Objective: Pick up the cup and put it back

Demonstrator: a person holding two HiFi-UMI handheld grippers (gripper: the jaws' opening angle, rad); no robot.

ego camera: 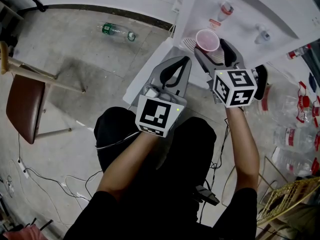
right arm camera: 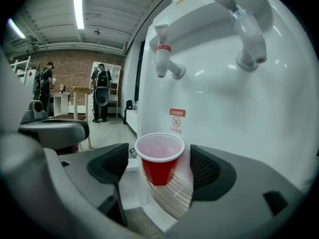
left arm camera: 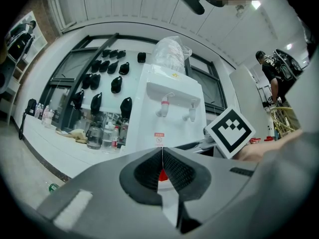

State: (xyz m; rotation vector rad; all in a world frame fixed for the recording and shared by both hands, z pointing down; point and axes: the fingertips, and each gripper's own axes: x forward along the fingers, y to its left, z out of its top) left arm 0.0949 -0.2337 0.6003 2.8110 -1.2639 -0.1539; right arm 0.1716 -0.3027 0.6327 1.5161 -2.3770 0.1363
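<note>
In the head view, the cup (ego camera: pixel 207 39) stands upright on the ribbed drip tray (ego camera: pixel 188 43) of the white water dispenser (ego camera: pixel 240 14), its mouth open to the camera and its long axis running straight up and down. My right gripper (ego camera: pixel 212 48) reaches in around it with one dark jaw on each side, so the cup sits in the gap between them. My left gripper (ego camera: pixel 186 60) hangs just to the left and a little short of the tray, with its jaws pressed together on nothing. In the left gripper view, my left gripper (left arm camera: pixel 162 156) shows its two pads meeting along a thin seam, a sliver of the red cup (left arm camera: pixel 161 176) peeks through below that seam, and the dispenser (left arm camera: pixel 172 108) rises beyond. In the right gripper view, the cup (right arm camera: pixel 159 163) is plainly vertical, white rim up and red body tapering down onto the tray (right arm camera: pixel 174 195), roughly below the red-collared tap (right arm camera: pixel 163 59). My right gripper (right arm camera: pixel 160 167) stands wide, with the left pad and the right pad flanking the cup at rim height. A narrow slice of background shows on each side, so neither pad presses on it.
</note>
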